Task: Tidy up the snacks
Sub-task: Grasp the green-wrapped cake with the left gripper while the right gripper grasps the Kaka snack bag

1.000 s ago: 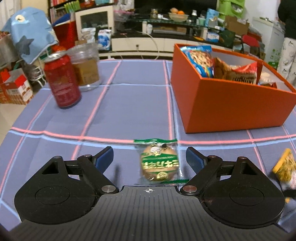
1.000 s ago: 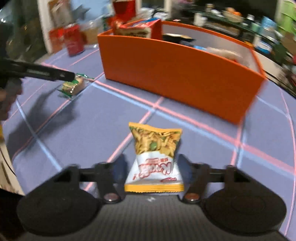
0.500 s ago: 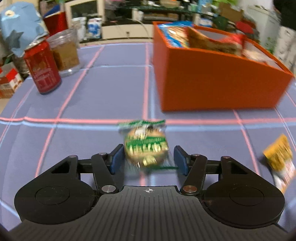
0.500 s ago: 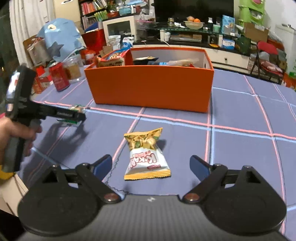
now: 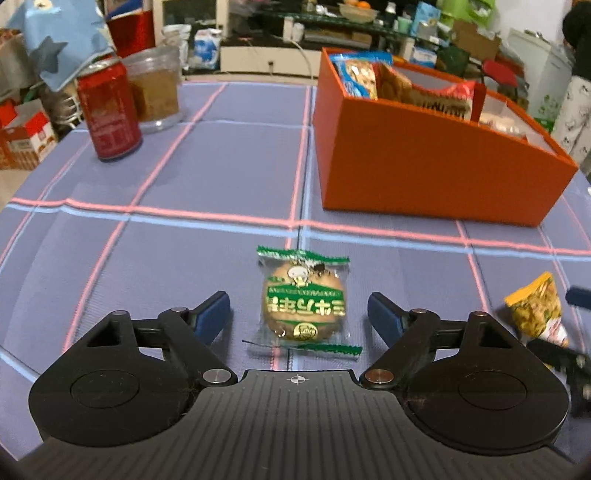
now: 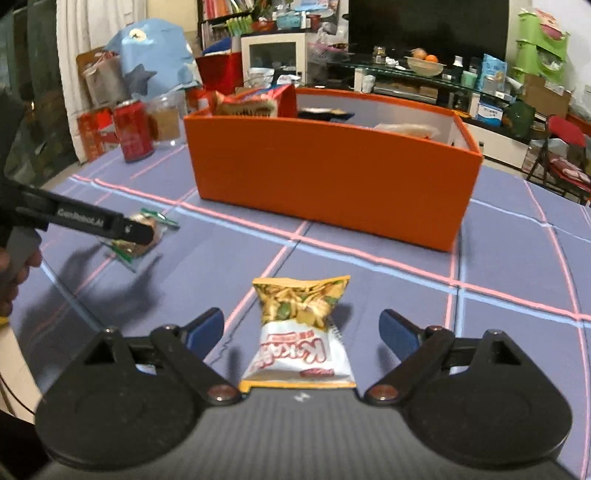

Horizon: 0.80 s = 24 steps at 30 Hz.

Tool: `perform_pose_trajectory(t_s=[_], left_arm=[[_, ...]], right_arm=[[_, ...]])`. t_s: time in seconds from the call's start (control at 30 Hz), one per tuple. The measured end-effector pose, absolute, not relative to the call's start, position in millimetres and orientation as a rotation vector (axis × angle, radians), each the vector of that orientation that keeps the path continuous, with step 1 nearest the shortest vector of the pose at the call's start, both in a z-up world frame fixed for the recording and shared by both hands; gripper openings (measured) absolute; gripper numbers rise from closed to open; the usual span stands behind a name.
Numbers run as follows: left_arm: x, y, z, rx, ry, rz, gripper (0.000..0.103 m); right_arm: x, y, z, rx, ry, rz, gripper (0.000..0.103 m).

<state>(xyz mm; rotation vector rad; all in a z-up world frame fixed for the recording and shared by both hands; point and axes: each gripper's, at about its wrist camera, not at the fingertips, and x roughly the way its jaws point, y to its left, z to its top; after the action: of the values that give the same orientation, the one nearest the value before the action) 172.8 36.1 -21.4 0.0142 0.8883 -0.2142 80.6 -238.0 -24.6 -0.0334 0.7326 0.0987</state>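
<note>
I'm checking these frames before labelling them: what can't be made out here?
- Orange box: in the right wrist view its front wall hides most of the contents; only packet tops show.
- Green-wrapped cake: in the right wrist view the left hand-held gripper covers part of it.
- Yellow chip bag: in the left wrist view it is blurred and partly covered by the right hand-held gripper.
- Chip bag lettering: upside down, blurred.

Background: a cluttered room lay beyond the bench [image 6: 517,236], covered in purple checked cloth. A dark television [image 6: 424,27] stood at 12 o'clock, a white curtain [image 6: 85,44] at 10 o'clock, green shelving [image 6: 543,40] at 2 o'clock.
</note>
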Motion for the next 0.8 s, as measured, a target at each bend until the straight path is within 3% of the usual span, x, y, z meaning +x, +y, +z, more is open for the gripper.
perform_pose_trajectory(t_s=[0.17, 0.23, 0.53, 0.8], left_arm=[[173, 33, -30, 0.047, 0.883, -0.214, 0.055], [174, 31, -32, 0.069, 0.875, -0.208, 0.055], [172, 17, -33, 0.104, 0.861, -0.204, 0.056], [173, 17, -34, 0.098, 0.865, -0.174, 0.065]], right_arm=[[92, -232, -35, -0.043, 0.795, 0.01, 0.07], [92, -231, -33, -0.013, 0.809, -0.028, 0.067], [85, -231, -34, -0.003, 0.801, -0.058, 0.067], [87, -231, -34, -0.009, 0.806, -0.07, 0.067]])
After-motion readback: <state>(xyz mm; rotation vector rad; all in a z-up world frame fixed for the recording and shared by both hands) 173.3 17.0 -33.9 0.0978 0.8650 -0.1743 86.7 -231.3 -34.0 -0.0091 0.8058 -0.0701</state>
